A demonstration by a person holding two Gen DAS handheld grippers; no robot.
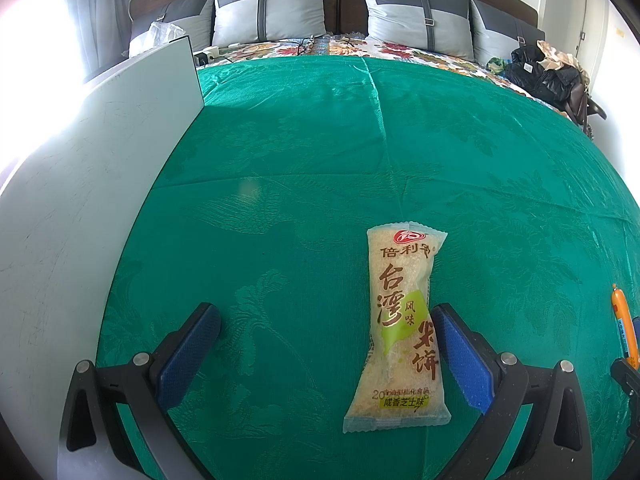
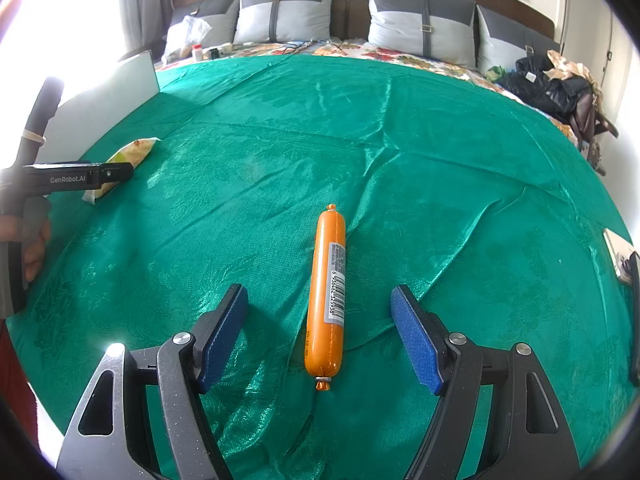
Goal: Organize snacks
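Observation:
A pale yellow rice cracker packet (image 1: 400, 332) lies flat on the green bedspread (image 1: 320, 152). My left gripper (image 1: 326, 320) is open, and the packet lies between its fingers, close to the right one. An orange sausage stick (image 2: 327, 296) lies lengthwise on the bedspread (image 2: 440, 160). My right gripper (image 2: 318, 300) is open with the sausage centred between its blue pads. The sausage also shows at the right edge of the left wrist view (image 1: 622, 324). The packet shows in the right wrist view (image 2: 128, 156), partly behind the left gripper's body.
A white board (image 1: 100, 152) stands along the left side of the bed. Grey pillows (image 1: 272, 4) line the headboard. A dark bag with clothes (image 1: 548, 72) sits at the far right. A flat object (image 2: 620, 256) lies at the right edge.

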